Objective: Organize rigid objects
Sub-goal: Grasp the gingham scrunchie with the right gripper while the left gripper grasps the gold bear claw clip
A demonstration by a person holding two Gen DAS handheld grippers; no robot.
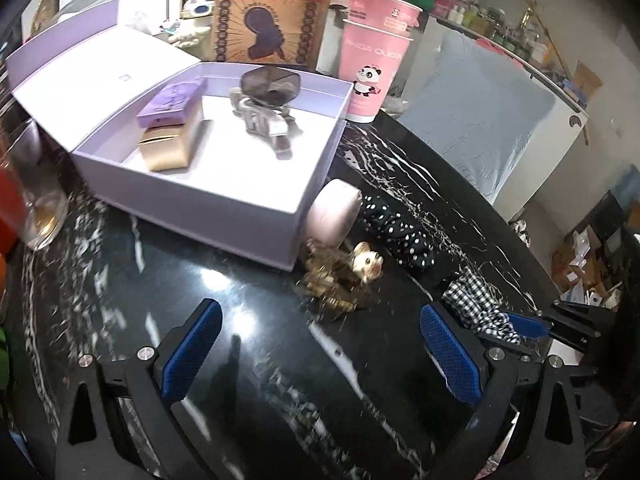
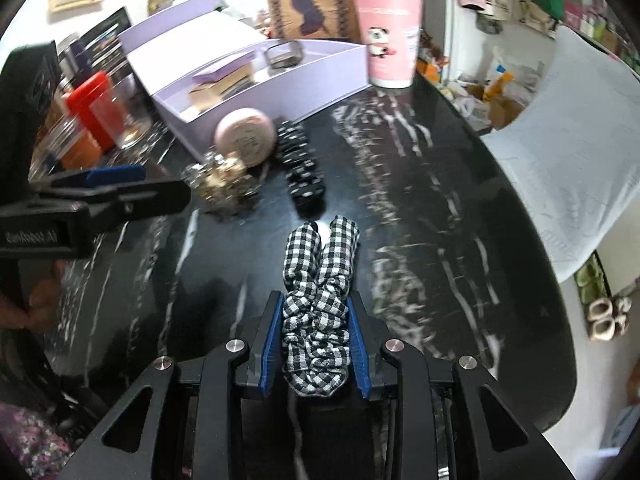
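Brown bag [image 1: 272, 12] top cut off, scrunchie's [image 2: 318, 320] rear end hidden behind gripper pads [image 2: 267, 354]

Not much readable here tbh; the lower pink paper cup [image 1: 370, 76] says "PANDA QUEEN" in pale letters above a little cartoon panda; the brown paper bag [image 1: 272, 12] has an orange band of Chinese characters across the top, too blurry to make out; the left tool [image 2: 116, 184] has small mirrored lettering on its body, unreadable
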